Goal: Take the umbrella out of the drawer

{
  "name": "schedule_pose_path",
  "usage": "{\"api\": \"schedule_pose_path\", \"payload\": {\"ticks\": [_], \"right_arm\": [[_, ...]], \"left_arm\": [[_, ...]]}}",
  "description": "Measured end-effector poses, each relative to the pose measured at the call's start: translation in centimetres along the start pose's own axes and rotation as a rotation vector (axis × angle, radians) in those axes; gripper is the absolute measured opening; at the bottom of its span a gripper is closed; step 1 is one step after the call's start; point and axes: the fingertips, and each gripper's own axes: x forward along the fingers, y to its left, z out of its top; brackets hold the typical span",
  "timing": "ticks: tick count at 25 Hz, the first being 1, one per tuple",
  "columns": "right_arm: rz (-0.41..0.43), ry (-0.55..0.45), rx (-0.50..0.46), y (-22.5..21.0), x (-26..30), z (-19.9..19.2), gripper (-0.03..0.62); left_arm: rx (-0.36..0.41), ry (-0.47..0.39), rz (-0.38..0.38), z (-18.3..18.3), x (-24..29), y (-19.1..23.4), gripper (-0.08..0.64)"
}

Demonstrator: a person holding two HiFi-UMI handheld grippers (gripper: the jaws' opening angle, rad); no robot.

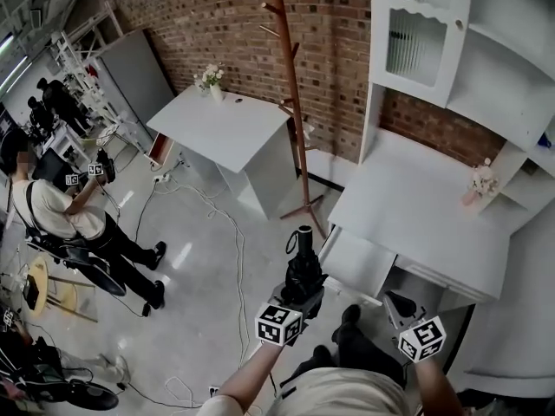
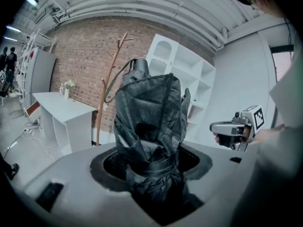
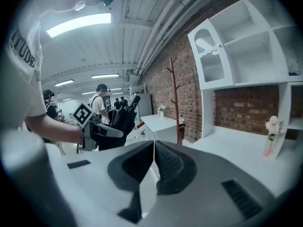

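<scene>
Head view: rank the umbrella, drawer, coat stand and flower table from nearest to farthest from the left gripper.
1. umbrella: clamped in the left gripper.
2. drawer: open, just to its right.
3. coat stand: beyond, by the brick wall.
4. flower table: farthest, back left.

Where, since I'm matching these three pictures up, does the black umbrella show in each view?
Head view: the umbrella is low centre, upright in the left gripper.
Left gripper view: dead centre and large, clamped between the jaws.
Right gripper view: small, left of centre, at mid height.
Shared landmark: the wooden coat stand, visible in all three views.
</scene>
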Motion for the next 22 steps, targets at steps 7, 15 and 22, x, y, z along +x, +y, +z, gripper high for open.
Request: {"api": "schedule_pose_path", "payload": {"ticks": [7, 15, 22], "right_arm": [[-0.069, -0.029, 0.042, -1.2, -3.2, 0.6, 0.03], [-0.083, -0.031, 0.014, -2.6, -5.7, 1.5, 0.031], [-0.065, -0.053, -0.008, -5.5, -8.3, 2.8, 0.031]], "left_arm": [[0.035, -0.024, -0.033, 0.9, -1.6, -2.2, 0.279], [0.055, -0.064, -0.019, 2.4, -3.1, -5.0, 0.279], [0.082, -0.121, 0.036, 4.2, -3.3, -8.2, 0.279]]}}
